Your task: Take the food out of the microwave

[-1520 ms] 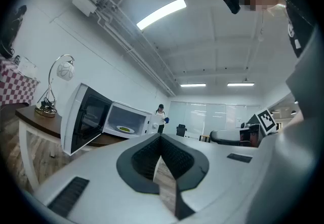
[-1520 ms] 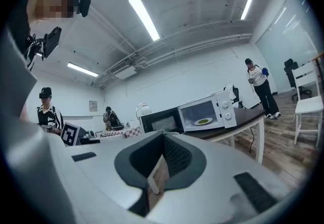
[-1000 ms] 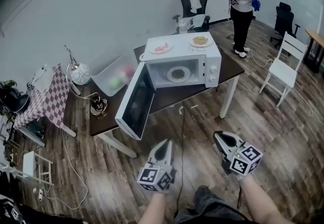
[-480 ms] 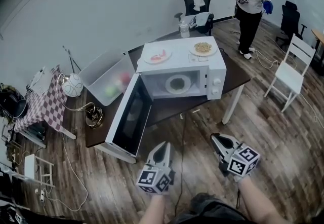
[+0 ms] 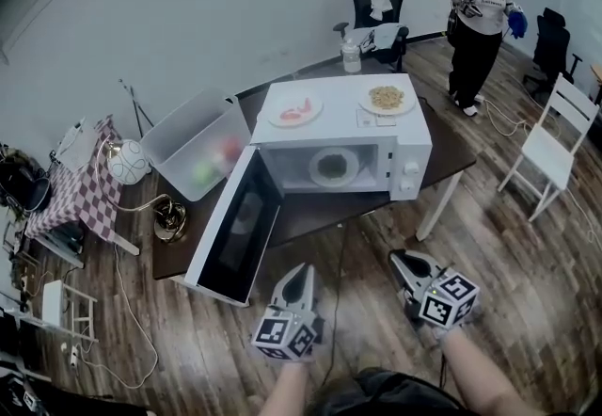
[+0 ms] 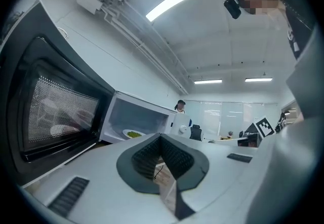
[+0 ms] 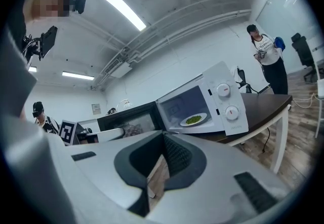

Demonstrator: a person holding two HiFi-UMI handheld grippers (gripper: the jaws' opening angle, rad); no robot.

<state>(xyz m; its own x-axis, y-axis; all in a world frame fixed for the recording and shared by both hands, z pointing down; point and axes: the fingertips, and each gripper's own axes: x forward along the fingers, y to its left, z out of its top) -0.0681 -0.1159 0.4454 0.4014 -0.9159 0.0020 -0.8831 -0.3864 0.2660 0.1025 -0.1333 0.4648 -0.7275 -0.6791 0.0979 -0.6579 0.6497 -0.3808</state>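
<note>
Both grippers, the left gripper (image 5: pixel 303 270) and the right gripper (image 5: pixel 400 259), have their jaws drawn together with nothing between them, and they point about level toward the open microwave (image 5: pixel 343 129). Straight ahead of them, well apart from either tip, the plate of food (image 5: pixel 334 166) sits on the floor of the cavity. The food looks green, perhaps vegetables, though it is too small to be sure. Compared with a second ago the microwave stands larger and nearer in the head view, so the person is walking in and the grippers are closing the gap to the table (image 5: pixel 315 207). The door (image 5: pixel 235 228) hangs fully open ahead and to the left of the left gripper, so nothing blocks the reach. On the microwave's top rest two other plates (image 5: pixel 294 110), which I judge are not the target. Far beyond the right gripper a person (image 5: pixel 482 19) stands near a white chair (image 5: pixel 555 136). The approach is underway, and the jaws must part before the plate's rim can be taken.
</note>
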